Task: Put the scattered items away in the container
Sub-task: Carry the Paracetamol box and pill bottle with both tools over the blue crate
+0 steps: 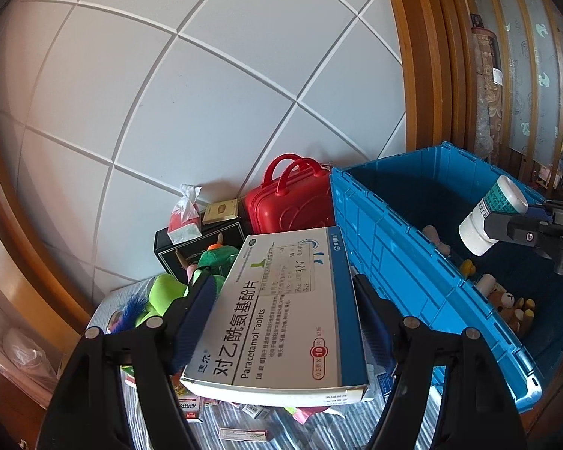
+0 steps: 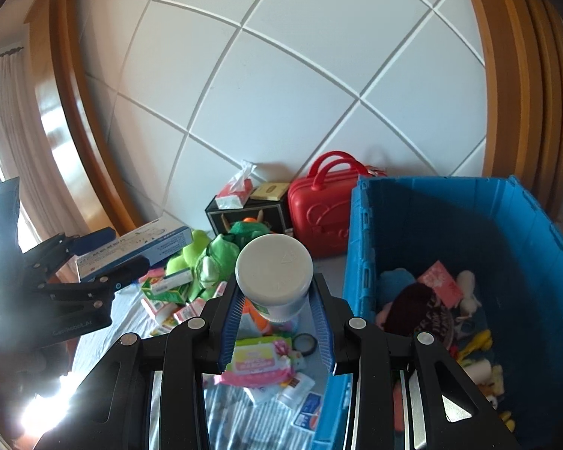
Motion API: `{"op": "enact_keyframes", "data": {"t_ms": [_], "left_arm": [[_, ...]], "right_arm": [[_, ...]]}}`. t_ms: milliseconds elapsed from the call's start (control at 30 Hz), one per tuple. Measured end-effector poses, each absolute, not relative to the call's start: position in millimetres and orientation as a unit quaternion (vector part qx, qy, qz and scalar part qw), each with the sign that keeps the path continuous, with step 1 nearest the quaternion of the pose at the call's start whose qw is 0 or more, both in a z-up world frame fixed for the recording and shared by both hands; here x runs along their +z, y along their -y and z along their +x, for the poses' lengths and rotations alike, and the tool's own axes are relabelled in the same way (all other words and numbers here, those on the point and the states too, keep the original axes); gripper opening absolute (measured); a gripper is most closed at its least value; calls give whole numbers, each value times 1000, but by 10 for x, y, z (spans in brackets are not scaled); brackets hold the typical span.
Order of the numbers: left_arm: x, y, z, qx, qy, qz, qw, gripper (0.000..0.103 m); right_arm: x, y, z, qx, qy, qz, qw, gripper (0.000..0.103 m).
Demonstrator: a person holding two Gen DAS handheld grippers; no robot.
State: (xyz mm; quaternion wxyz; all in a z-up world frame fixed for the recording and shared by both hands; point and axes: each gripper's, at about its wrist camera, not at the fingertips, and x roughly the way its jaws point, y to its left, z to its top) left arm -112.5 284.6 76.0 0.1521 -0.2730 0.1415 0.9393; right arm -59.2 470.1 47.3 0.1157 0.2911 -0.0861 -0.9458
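With left tongs (image 1: 281, 300) gripping the Paracetamol box (image 1: 281, 315) and right tongs (image 2: 276, 300) clamped on the white bottle (image 2: 274, 273), we should clear the blue crate (image 2: 360, 262) rim before releasing.

Striped cloth surface (image 2: 221, 412) — blue crate (image 2: 360, 262), red case (image 2: 315, 221), scattered packets (image 2: 259, 363)

Glossy plastic blue crate (image 2: 424, 225), smooth white-capped bottle (image 2: 274, 270), matt cardboard tablet box (image 1: 281, 307)

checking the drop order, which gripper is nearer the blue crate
Right. The right gripper holds the white bottle over the blue crate; the left gripper holds the paracetamol box beside it, over the clutter.
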Motion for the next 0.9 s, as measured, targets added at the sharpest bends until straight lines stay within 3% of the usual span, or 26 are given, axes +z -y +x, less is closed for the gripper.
{"op": "enact_keyframes", "data": {"t_ms": [900], "left_arm": [[769,-4705,-1402,907,-184,-254,280,73]], "right_arm": [[363,-6288,-307,-945,141,295,-26,35]]}}
